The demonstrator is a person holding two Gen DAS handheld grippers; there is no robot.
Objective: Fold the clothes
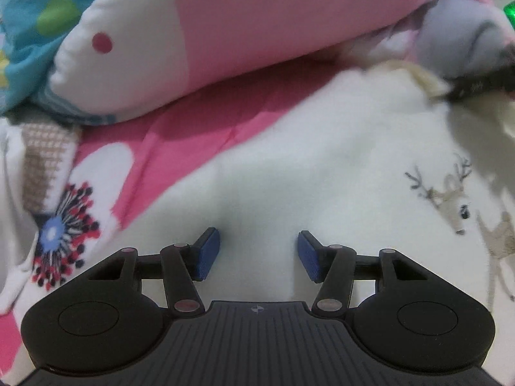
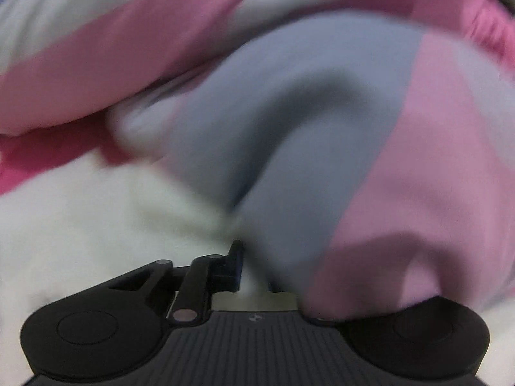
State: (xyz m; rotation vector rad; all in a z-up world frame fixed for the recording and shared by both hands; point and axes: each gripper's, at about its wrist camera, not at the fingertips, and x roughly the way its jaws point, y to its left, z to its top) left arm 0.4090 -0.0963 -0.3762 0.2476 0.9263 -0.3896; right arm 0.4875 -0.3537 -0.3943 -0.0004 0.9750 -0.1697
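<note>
A: Starting at the left, what is there?

B: The left gripper (image 1: pixel 259 254) has its jaws spread wide with nothing between them. Its blue pads (image 1: pixel 208 254) hover over a white fleece (image 1: pixel 322 167) printed with deer, which lies on the pink flowered sheet (image 1: pixel 180 141).

A: And the garment to fold?

B: The grey and pink garment (image 2: pixel 322 135) lies ahead and to the right of that gripper; in the left wrist view it shows only as a grey bundle at the far upper right, below the edge of a plump pink-and-white quilt (image 1: pixel 225 32).

A: So the right side is nearer?

B: Much nearer. The right gripper (image 2: pixel 254 267) has its jaws drawn close with cloth between them. The garment drapes over its right finger and hides it, so only the left finger (image 2: pixel 236 265) shows. I judge it to be pinching the garment's edge, though the picture is blurred.

A: Which way does the garment run?

B: From the pinch it rises up and away, pink to the right, grey in the middle. The free left gripper would have to travel rightward and forward to reach a second corner.
</note>
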